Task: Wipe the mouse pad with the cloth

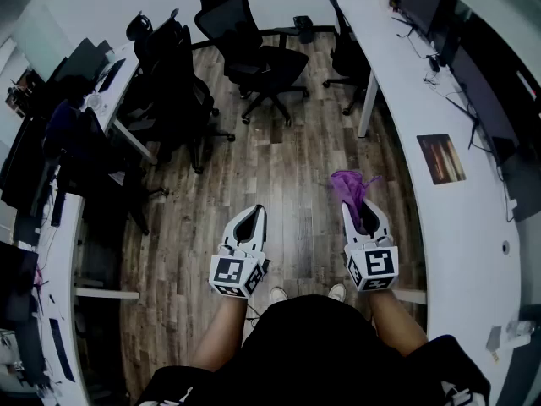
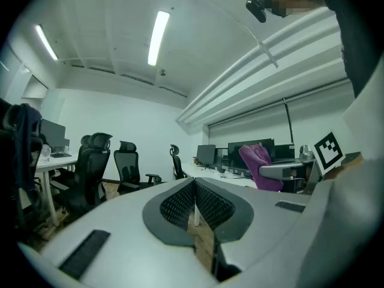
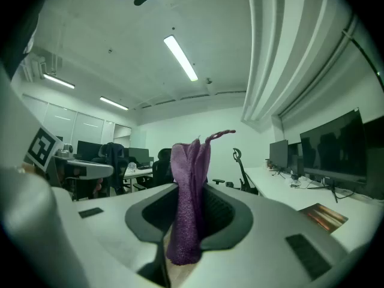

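Each gripper carries a cube with black-and-white square markers, the only print that shows. The right gripper (image 1: pixel 363 214) (image 3: pixel 191 192) has its jaws closed on a purple cloth (image 1: pixel 349 189) (image 3: pixel 189 185). The cloth is bunched into a narrow strip whose long axis runs along the jaws, and its free end sticks out past the tips, away from the person. This gripper hangs over the wooden floor (image 1: pixel 287 176), just beside the inner edge of the long white desk (image 1: pixel 397 83). The mouse pad (image 1: pixel 440 158) (image 3: pixel 326 216), a rectangle with an orange-brown picture, lies flat on that desk near the same edge, apart from the cloth. The left gripper (image 1: pixel 252 212) (image 2: pixel 195 185) is farther from the desk, its jaw tips meeting with nothing between them.
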Available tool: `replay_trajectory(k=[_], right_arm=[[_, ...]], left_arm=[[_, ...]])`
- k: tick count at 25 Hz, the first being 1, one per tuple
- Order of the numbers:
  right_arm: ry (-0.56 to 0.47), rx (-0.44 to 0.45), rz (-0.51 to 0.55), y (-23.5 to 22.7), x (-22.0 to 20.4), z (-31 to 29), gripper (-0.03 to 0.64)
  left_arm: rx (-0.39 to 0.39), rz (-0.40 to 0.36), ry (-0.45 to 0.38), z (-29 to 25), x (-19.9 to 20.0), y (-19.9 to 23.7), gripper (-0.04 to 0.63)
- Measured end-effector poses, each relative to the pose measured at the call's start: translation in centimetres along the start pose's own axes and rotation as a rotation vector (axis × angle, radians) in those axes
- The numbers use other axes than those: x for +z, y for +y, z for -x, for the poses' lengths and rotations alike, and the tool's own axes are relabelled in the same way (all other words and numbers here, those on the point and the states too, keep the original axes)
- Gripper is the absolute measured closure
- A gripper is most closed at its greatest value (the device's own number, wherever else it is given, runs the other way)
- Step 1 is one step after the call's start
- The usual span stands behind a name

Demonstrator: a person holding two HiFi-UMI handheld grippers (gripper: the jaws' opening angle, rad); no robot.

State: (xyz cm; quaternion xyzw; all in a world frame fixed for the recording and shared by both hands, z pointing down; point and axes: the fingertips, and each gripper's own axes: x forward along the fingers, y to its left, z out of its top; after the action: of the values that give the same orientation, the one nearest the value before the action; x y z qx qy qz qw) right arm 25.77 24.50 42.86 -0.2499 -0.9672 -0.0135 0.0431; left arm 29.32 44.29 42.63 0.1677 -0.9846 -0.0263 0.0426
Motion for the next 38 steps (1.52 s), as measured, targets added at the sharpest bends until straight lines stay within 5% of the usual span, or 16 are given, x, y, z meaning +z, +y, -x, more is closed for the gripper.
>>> replay_trajectory(k=[19,38], right_arm=[[0.078,-0.017,0.033,1.6,-1.7,-0.6,0.502],[0.099,0.008,0.015,10.2,-3.7,-1.9,0.502]], left_arm=[[-0.044,-0.013,0.039,0.4,-1.4,0.8,0.574],[-0.119,-0.005,0.056,3.7,-2.9,5.0,0.574]])
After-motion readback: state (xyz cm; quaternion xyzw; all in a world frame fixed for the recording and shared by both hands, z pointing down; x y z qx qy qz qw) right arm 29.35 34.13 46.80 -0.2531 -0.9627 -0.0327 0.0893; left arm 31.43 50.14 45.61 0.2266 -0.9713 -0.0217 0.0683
